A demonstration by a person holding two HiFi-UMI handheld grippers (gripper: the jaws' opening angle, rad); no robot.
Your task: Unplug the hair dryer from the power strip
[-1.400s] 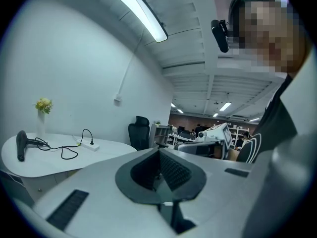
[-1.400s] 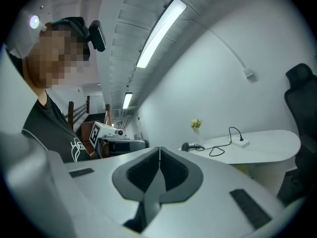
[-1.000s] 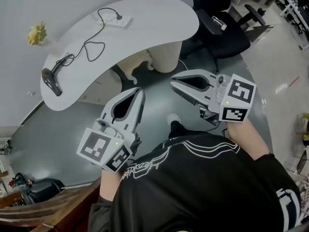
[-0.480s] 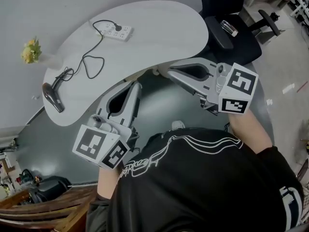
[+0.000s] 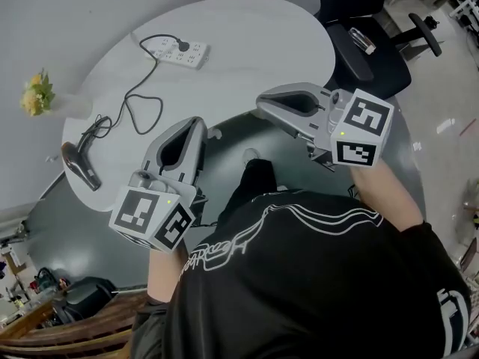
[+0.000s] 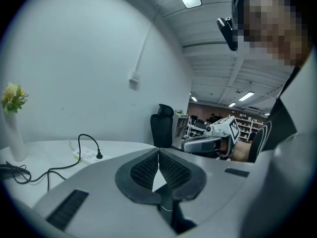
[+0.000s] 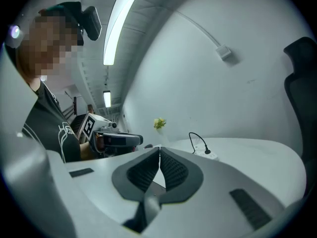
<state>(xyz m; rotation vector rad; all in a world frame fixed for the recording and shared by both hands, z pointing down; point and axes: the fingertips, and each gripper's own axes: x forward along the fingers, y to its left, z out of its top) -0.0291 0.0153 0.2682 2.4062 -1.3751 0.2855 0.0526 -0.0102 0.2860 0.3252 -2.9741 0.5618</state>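
table (image 5: 258, 47): smooth white kidney | power strip (image 5: 179, 50): white bar | cord (image 5: 156, 64): black loops

Black shirt (image 5: 322, 290), white line print

We look down on a white, curved worktop (image 5: 254, 58) set against a pale wall (image 5: 90, 6), with yellow flowers (image 5: 34, 94) in a white vase (image 6: 14, 140) standing at its left end. A black office chair (image 5: 370, 47) stands just off its right end. Dark grey floor (image 5: 82, 223) shows below the near edge.
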